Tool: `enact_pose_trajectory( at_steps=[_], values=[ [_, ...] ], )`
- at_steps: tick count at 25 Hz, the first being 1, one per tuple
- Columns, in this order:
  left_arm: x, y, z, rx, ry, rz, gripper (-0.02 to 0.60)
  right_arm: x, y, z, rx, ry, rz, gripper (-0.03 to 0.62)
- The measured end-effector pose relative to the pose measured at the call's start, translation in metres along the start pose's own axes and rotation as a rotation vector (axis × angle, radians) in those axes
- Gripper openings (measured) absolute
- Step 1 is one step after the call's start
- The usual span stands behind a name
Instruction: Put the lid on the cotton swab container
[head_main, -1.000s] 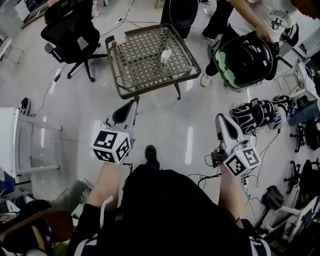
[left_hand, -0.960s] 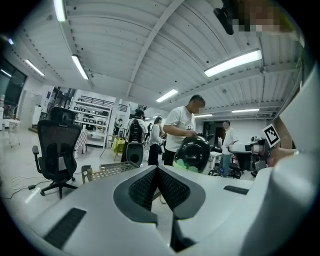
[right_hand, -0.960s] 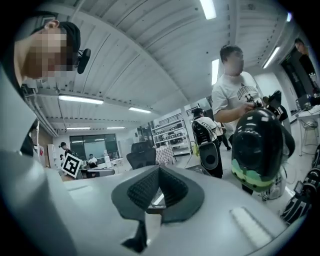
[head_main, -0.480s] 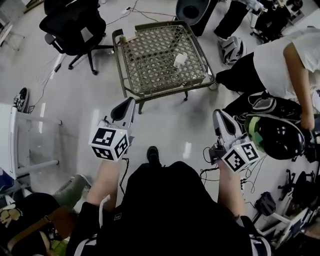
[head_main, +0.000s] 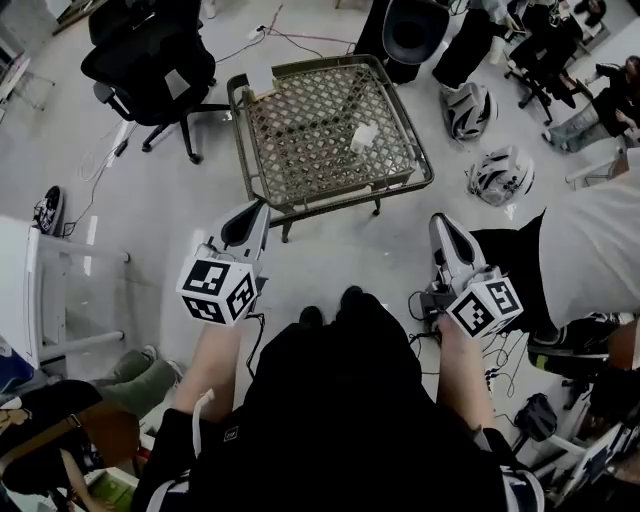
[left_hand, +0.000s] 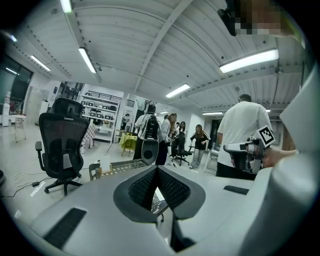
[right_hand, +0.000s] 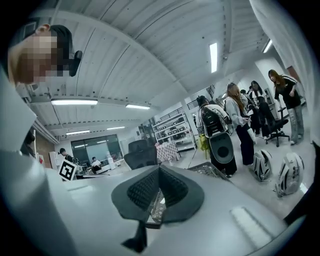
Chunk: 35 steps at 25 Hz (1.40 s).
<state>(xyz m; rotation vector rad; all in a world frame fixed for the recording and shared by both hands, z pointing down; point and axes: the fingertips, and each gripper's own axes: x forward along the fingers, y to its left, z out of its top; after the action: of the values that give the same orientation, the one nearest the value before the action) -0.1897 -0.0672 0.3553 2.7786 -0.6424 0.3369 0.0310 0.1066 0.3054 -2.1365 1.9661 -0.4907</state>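
Note:
A small white container (head_main: 363, 135) lies on the brown wicker table (head_main: 300, 180) ahead of me; I cannot make out a separate lid at this distance. My left gripper (head_main: 257, 208) is held in the air short of the table's near edge, jaws closed together with nothing between them. My right gripper (head_main: 438, 222) hovers over the floor to the right of the table, also shut and empty. In the left gripper view the pads (left_hand: 145, 187) meet, with the table's rim (left_hand: 112, 166) beyond them. The right gripper view shows its pads (right_hand: 172, 186) pressed together.
A black office chair (head_main: 150, 60) stands left of the table. Two helmets (head_main: 468, 105) (head_main: 500, 176) lie on the floor to the right. A person in a white shirt (head_main: 590, 250) stands close by my right gripper. A white rack (head_main: 40, 290) is at the left.
The table and container have come nearer as I stepped forward. The person at the right moved closer to my right side. Both grippers stayed shut.

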Motion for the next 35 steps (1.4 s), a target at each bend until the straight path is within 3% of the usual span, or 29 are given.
enact_pose_trajectory(
  at_steps=[6,12,24,29,35],
  values=[
    [0.022,0.005,0.003,-0.006,0.016,0.025,0.002,0.014,-0.033,-0.002,0.035,0.011,-0.006,0.009],
    [0.08,0.009,0.009,-0.022,0.052,0.059,0.002,0.061,-0.089,0.01,0.064,0.039,0.023,0.009],
    [0.208,-0.015,0.058,-0.017,0.065,0.154,0.002,0.153,-0.204,0.067,0.073,0.093,0.165,0.009],
    [0.234,-0.022,0.06,-0.037,0.069,0.169,0.002,0.178,-0.226,0.072,0.086,0.126,0.2,0.009],
    [0.245,-0.01,0.043,-0.073,0.086,0.171,0.002,0.202,-0.223,0.057,0.086,0.188,0.222,0.009]
  ],
)
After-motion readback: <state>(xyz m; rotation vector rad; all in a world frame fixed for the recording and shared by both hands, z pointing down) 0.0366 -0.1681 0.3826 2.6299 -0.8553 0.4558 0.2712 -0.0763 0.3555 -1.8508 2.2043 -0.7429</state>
